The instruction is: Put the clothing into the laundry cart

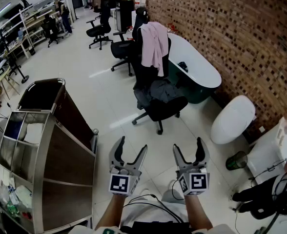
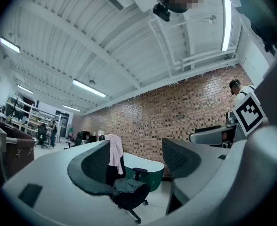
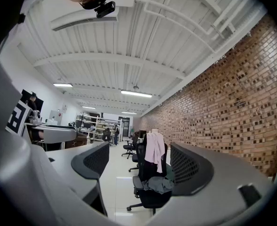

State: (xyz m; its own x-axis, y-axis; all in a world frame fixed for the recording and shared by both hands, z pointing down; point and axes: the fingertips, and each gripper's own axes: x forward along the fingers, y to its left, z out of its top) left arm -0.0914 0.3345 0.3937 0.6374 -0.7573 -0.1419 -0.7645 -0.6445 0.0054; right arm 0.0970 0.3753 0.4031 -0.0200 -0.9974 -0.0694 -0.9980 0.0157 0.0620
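Observation:
A pink garment [image 1: 153, 45] hangs over the back of a black office chair [image 1: 159, 107], and a grey garment [image 1: 153, 92] lies crumpled on its seat. The same pink garment [image 3: 154, 158] and grey garment [image 3: 159, 184] show ahead in the right gripper view, and the pink garment [image 2: 115, 154] in the left one. The steel laundry cart [image 1: 45, 155] stands at the left, its dark bag [image 1: 40, 96] open at the far end. My left gripper [image 1: 131, 153] and right gripper [image 1: 187, 152] are held side by side near me, both open and empty, well short of the chair.
A white bathtub [image 1: 198, 67] sits behind the chair along the brick wall. A toilet [image 1: 233, 119] and a small dark bin [image 1: 236, 161] stand at the right. More office chairs [image 1: 99, 30] and shelving [image 1: 21, 30] are farther back. White tile floor lies between me and the chair.

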